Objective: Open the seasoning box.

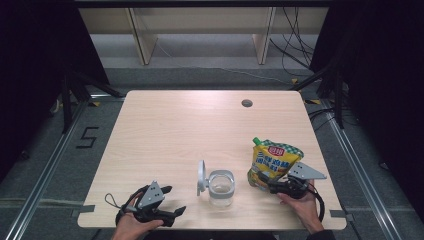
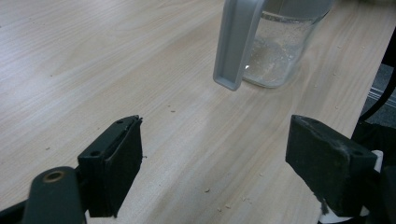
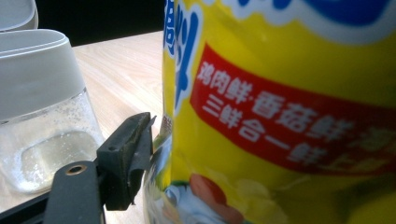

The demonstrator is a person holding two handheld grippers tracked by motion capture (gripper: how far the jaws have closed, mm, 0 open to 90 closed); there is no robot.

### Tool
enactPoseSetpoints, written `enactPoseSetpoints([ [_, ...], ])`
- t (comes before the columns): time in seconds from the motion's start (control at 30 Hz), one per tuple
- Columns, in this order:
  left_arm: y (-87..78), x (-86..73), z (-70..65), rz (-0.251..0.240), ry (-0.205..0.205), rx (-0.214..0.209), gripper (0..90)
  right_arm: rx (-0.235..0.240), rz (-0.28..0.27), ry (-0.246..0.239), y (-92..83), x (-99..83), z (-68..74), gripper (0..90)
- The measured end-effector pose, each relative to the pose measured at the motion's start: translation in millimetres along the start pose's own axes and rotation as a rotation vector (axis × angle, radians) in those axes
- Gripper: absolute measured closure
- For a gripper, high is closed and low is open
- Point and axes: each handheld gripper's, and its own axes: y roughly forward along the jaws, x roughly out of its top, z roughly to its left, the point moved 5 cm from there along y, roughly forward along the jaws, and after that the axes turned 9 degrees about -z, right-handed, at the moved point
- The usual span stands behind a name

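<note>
Pouches: one yellow pouch point(image 1: 272, 162), green-capped, is seen upright near the table's point(image 1: 165, 135) right front edge.
Jars: one clear glass jar point(image 1: 220, 187) with a grey rim is placed at the front centre, just left of the pouch; its grey lid point(image 1: 201, 177) is raised on the left side.
Grippers: two are counted.
Right gripper point(image 1: 265, 182): the pouch's lower part is grasped between the jaws, one pad point(image 3: 133, 154) being pressed to its side.
Left gripper point(image 1: 172, 200): jaws are spread wide, nothing between them, near the front left edge, aimed at the jar.
</note>
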Motion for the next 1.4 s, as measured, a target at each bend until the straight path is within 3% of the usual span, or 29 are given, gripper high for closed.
enactPoseSetpoints([
  [0.03,0.0,0.0,0.0,0.0,0.001,0.0,18.1,-0.016,-0.025,0.003,1.7,0.1,-0.3,27.0],
  [0.1,-0.4,-0.2,0.6,0.01,0.006,-0.001,18.2,0.011,-0.01,-0.004,2.2,-0.7,-1.7,27.0],
  [0.23,-0.5,-0.3,0.6,0.016,0.013,0.001,18.2,0.007,-0.011,0.022,3.4,-0.6,-1.9,27.0],
  [0.27,-0.4,-0.4,0.4,0.015,0.011,0.002,18.2,-0.007,-0.043,0.021,5.6,-0.5,-2.0,27.2],
  [0.3,-0.4,-0.4,0.4,0.015,0.01,0.002,18.2,0.01,-0.038,-0.021,5.4,0.3,-5.7,27.3],
  [0.33,-0.4,-0.5,0.3,0.016,0.011,0.002,18.2,0.01,-0.031,0.023,5.2,-0.2,-3.0,27.6],
  [0.37,-0.3,-0.7,0.0,0.017,0.006,0.002,18.2,0.021,-0.04,0.018,6.3,0.1,-3.8,27.7],
  [0.4,-0.3,-0.6,-0.1,0.017,0.007,0.002,18.2,0.011,-0.023,0.044,5.3,-0.2,-2.7,29.8],
  [0.53,-0.1,-0.3,-1.0,0.012,0.001,-0.002,18.2,0.028,-0.063,0.038,10.1,0.9,-6.4,31.1],
  [0.6,0.2,-0.1,0.0,0.009,0.027,-0.009,18.2,0.019,-0.048,0.018,9.8,1.2,-7.1,32.1],
  [0.63,0.4,-0.6,-0.7,0.011,0.01,-0.003,18.2,0.026,-0.037,0.068,9.6,0.3,-3.4,33.2],
  [0.67,0.2,-0.6,-1.1,0.016,0.005,-0.004,18.2,0.031,-0.032,0.075,9.7,0.3,-2.8,33.6],
  [0.7,0.3,-0.6,-1.2,0.014,0.002,-0.004,18.2,0.023,-0.046,0.022,10.4,1.4,-6.7,34.3],
  [0.73,0.8,-0.2,-1.9,0.005,-0.008,-0.003,18.2,0.035,-0.036,0.06,10.4,1.2,-3.5,35.1],
  [0.77,0.0,-0.3,-0.9,0.013,0.002,-0.001,18.2,0.024,-0.012,0.045,9.0,1.5,-3.9,35.9],
  [0.8,-0.1,-0.1,-0.9,0.011,0.001,-0.002,18.3,0.016,-0.014,0.089,9.2,1.8,0.4,36.5],
  [0.87,0.4,0.3,-1.6,-0.002,-0.008,0.001,18.3,0.027,-0.012,0.043,10.7,3.5,-0.1,38.6],
  [0.9,0.1,0.3,-1.5,-0.001,-0.007,0.002,18.3,0.007,-0.008,0.066,10.1,4.5,2.5,39.3],
  [1.0,-0.4,0.3,-0.7,0.002,0.0,0.003,18.3,-0.008,0.005,0.038,9.8,8.0,5.6,41.7],
  [1.03,-1.6,-0.1,1.6,0.022,0.027,0.005,18.3,-0.02,0.01,0.053,9.3,8.8,8.7,42.3],
  [1.1,-2.0,0.0,1.6,0.026,0.022,0.007,18.3,-0.011,0.008,-0.006,10.3,11.2,9.1,43.3],
  [1.13,-1.1,0.7,-0.6,0.002,-0.002,0.001,18.3,-0.021,0.003,0.017,10.9,12.1,12.6,43.5],
  [1.2,-1.1,0.9,0.0,-0.004,-0.002,0.0,18.3,-0.019,0.029,-0.028,8.7,14.0,11.8,44.0],
  [1.23,-1.2,1.0,-0.4,-0.003,-0.008,0.002,18.3,-0.046,0.01,-0.008,8.5,14.5,14.3,44.2],
  [1.27,-1.1,1.0,-0.1,-0.004,-0.008,0.003,18.3,-0.034,0.019,-0.04,7.8,15.0,12.4,44.4],
  [1.3,-1.2,0.8,-0.2,-0.003,-0.013,0.006,18.4,-0.033,0.027,-0.029,6.6,15.4,14.3,44.7],
  [1.37,-1.6,0.9,0.3,0.0,-0.011,0.003,18.4,-0.047,0.024,-0.062,5.4,18.2,13.8,46.6],
  [1.4,-2.6,0.5,2.5,0.015,0.011,0.008,18.4,-0.045,0.033,-0.059,3.2,19.5,15.9,48.4],
])
